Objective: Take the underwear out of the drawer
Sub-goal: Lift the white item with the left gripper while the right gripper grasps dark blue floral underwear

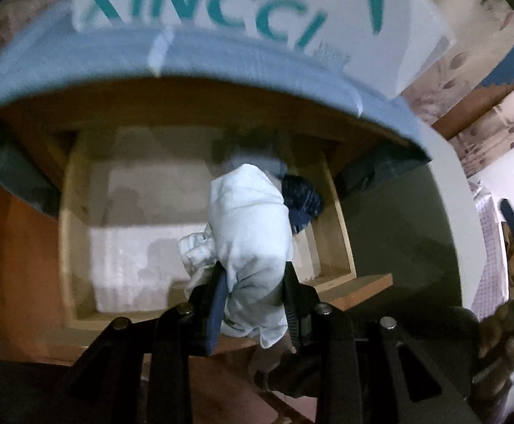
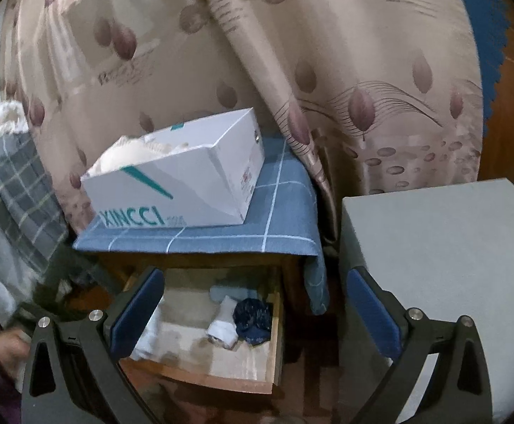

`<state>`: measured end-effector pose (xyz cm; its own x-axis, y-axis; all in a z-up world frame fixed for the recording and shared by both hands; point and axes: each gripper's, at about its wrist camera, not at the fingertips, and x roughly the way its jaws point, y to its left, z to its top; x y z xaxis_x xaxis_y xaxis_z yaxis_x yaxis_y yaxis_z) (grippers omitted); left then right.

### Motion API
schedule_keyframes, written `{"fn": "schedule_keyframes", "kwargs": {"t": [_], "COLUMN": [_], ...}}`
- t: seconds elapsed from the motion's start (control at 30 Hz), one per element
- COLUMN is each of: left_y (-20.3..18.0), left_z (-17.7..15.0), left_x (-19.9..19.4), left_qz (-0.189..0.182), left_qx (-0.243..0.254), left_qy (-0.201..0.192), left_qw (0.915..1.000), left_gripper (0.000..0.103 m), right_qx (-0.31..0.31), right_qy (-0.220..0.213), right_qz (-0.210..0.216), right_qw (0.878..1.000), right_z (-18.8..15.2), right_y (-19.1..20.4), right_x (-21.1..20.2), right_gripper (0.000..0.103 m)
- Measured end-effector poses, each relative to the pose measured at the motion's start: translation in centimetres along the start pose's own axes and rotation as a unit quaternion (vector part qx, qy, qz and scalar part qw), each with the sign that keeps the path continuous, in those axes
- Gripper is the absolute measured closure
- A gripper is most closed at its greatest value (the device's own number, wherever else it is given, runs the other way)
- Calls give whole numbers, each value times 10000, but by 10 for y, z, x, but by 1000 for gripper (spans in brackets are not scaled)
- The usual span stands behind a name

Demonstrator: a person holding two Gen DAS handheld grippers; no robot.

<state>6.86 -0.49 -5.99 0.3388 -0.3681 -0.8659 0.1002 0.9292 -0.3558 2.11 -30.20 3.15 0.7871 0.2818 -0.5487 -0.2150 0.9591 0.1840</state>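
My left gripper [image 1: 255,282] is shut on a pale blue-white piece of underwear [image 1: 253,226] and holds it over the open wooden drawer [image 1: 69,233]. A dark blue rolled piece [image 1: 302,201] lies in the drawer's back right part. In the right wrist view the drawer [image 2: 274,339] stands open below the nightstand, with a white roll [image 2: 223,332], the dark blue piece [image 2: 253,319] and a grey-blue piece [image 2: 221,291] inside. My right gripper [image 2: 257,318] is open and empty, above and in front of the drawer.
A white XINCCI box [image 2: 186,183] sits on the blue checked cloth [image 2: 281,219] on the nightstand top. A grey box-like surface [image 2: 444,243] stands to the right. A patterned curtain [image 2: 292,53] hangs behind. A plaid fabric [image 2: 20,190] hangs at the left.
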Motion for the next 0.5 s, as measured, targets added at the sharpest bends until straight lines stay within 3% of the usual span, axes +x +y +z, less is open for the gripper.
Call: {"fn": "schedule_keyframes", "kwargs": {"t": [0.17,0.23,0.3,0.4,0.5], "left_y": [10,19,29,42,44], "left_z": [3,5,6,5,3], "left_x": [-40,-53,-60,-62,-64], "left_qz": [102,36,-170,-410,-502], "left_qx": [305,294,158,17,71], "left_qy": [-565,-720,-807,-895,-994], "left_qw": [9979,9970,9965,9951,9938], "left_gripper": [73,73,73,73,73], "right_qx": [-676,-978,-1191,-1830,-2971], "right_qy": [664,1124,1501,1989,2207], "right_qz": [339,483,607,679,519], "right_qw": [9949,9877,9796,9604,9275], "right_z": [-3,-7,-12,-21,-37], "right_y": [29,44,56,79,103], "right_x": [24,43,60,87,113], "right_gripper": [8,28,41,45,50]}}
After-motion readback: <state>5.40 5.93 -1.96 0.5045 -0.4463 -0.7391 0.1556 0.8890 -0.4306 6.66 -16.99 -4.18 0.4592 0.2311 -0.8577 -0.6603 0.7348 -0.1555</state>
